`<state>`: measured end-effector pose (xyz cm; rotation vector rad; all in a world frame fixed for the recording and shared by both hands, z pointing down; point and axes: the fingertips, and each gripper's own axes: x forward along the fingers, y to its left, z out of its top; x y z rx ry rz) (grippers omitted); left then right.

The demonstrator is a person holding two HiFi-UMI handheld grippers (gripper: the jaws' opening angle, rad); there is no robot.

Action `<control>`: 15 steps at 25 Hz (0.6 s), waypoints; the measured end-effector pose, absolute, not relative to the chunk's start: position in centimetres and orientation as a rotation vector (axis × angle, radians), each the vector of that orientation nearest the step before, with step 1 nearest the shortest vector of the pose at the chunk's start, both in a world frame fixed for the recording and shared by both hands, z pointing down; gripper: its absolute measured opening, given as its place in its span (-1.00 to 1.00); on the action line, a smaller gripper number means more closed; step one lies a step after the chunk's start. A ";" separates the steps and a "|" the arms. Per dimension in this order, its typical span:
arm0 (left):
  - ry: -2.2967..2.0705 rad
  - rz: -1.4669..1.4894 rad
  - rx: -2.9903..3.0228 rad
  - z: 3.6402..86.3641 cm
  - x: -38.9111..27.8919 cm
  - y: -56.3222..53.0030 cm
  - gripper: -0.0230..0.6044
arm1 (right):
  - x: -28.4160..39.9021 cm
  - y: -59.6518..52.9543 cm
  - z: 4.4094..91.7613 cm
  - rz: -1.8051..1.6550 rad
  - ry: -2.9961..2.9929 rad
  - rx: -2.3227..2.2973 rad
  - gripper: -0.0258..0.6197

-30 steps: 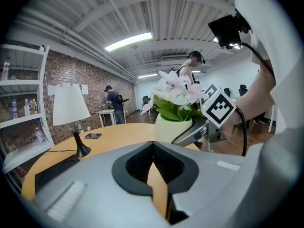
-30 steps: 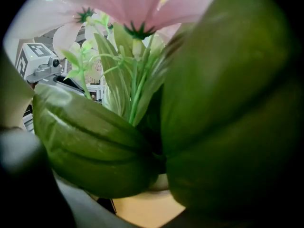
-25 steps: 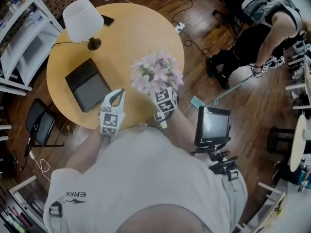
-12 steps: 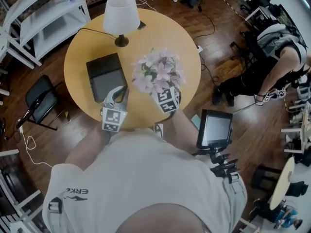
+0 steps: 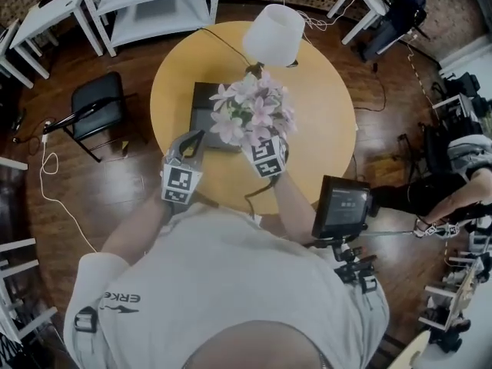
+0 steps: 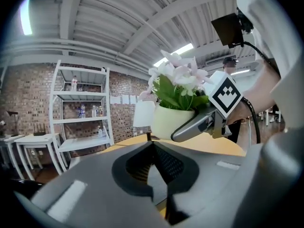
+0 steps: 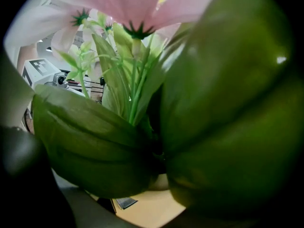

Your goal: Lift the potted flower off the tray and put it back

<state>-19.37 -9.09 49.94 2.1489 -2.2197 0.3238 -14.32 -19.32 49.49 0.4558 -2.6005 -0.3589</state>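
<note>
Left gripper [image 5: 187, 141] is hovering clenched, empty, at the lower-left edge of the table [image 5: 327, 121]; right gripper [image 5: 260, 143] is clasping the pink-bloomed potted flower [image 5: 252, 112].

On the head view, the right half of the round desk [image 5: 323, 121] lies bare, open to a gripper. A lamp [image 5: 274, 35] stands at the far edge, its shade just beyond the potted flower [image 5: 252, 114]. The blooms spread over the dark tray [image 5: 201, 106] and hide most of it; only its left strip shows. My left gripper [image 5: 187, 141] sits near the blooms, at the desk's near left edge. In the right gripper view, leaves [image 7: 95, 141] block nearly everything. A screen on a stand [image 5: 342, 206] crowds my right arm, and a chair [image 5: 100, 106] stands left of the desk.
</note>
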 end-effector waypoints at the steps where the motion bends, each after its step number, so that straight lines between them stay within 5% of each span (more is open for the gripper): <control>1: -2.240 0.319 2.124 50.0 -20.4 -8.6 -0.92 | -15.5 -18.9 49.5 -0.369 -2.606 0.426 0.82; 15: -2.346 0.316 1.995 49.6 -24.6 -6.1 -0.92 | -21.7 -15.5 49.6 -0.410 -2.622 0.213 0.82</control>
